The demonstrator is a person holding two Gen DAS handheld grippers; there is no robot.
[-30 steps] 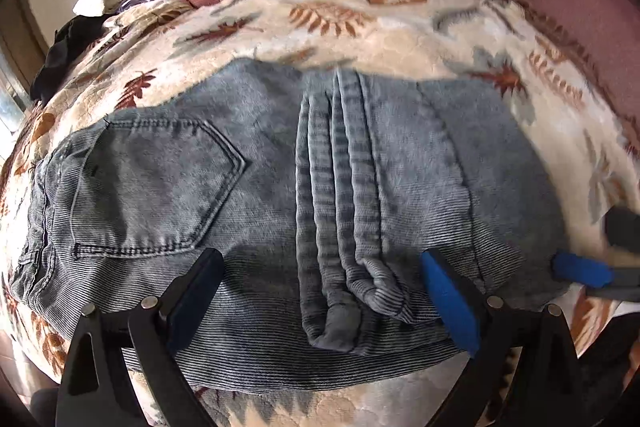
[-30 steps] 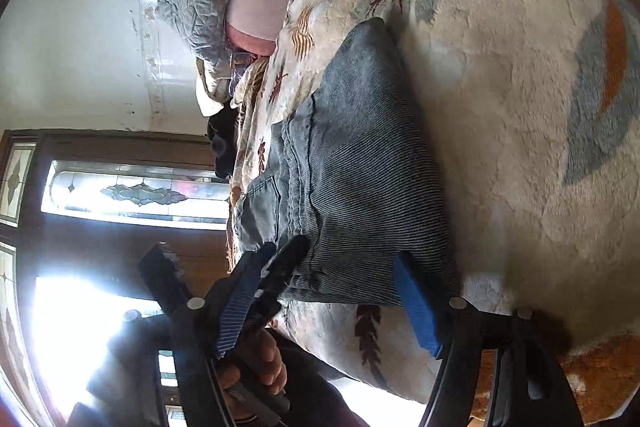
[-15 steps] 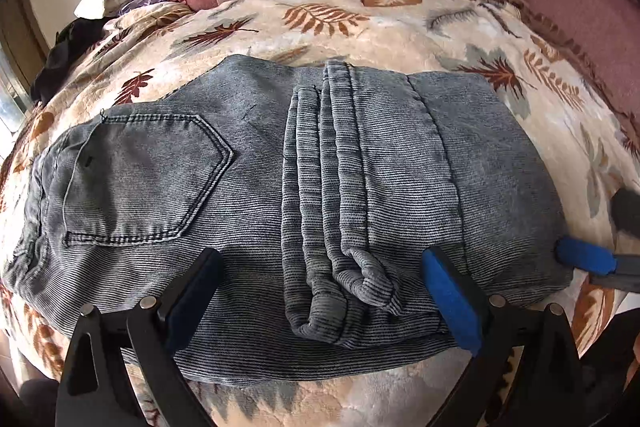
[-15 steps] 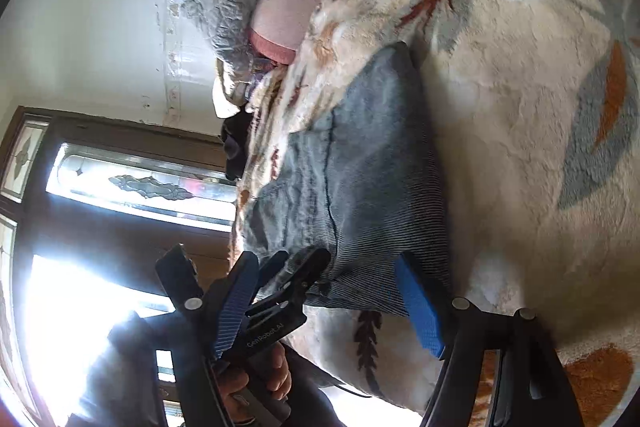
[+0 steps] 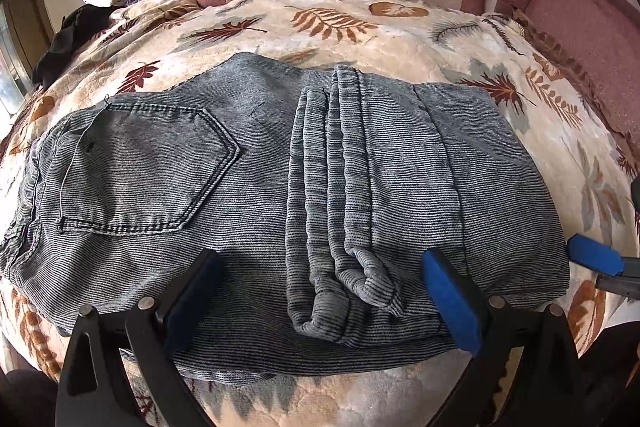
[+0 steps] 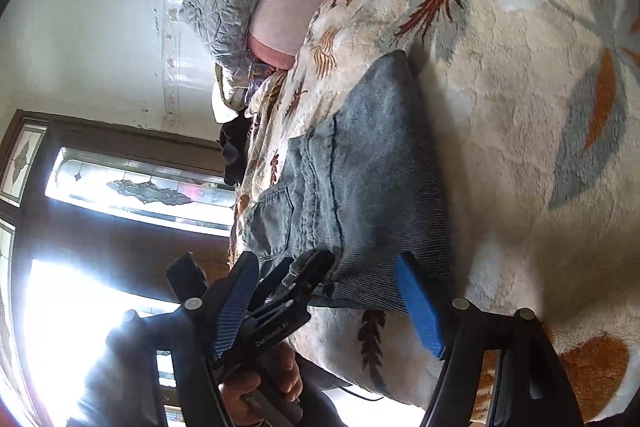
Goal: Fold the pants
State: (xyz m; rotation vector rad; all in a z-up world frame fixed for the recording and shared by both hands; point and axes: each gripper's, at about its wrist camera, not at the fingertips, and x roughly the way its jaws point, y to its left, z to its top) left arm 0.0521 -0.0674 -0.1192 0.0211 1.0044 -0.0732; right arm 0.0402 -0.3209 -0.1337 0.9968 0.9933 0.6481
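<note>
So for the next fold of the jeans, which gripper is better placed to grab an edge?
Probably the right gripper: its open jaws sit at the end edge of the jeans, ready to pinch and carry it across. The left gripper is open too, but over the middle of the near edge, by the bunched hems.

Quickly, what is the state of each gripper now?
Left gripper: open, above the folded grey-blue denim pants, holding nothing.
Right gripper: open, holding nothing.

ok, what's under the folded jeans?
The jeans lie flat on a leaf-print blanket, which shows all round their edges. Whatever the blanket covers directly beneath them is hidden. Both grippers, left and right, are open.
</note>
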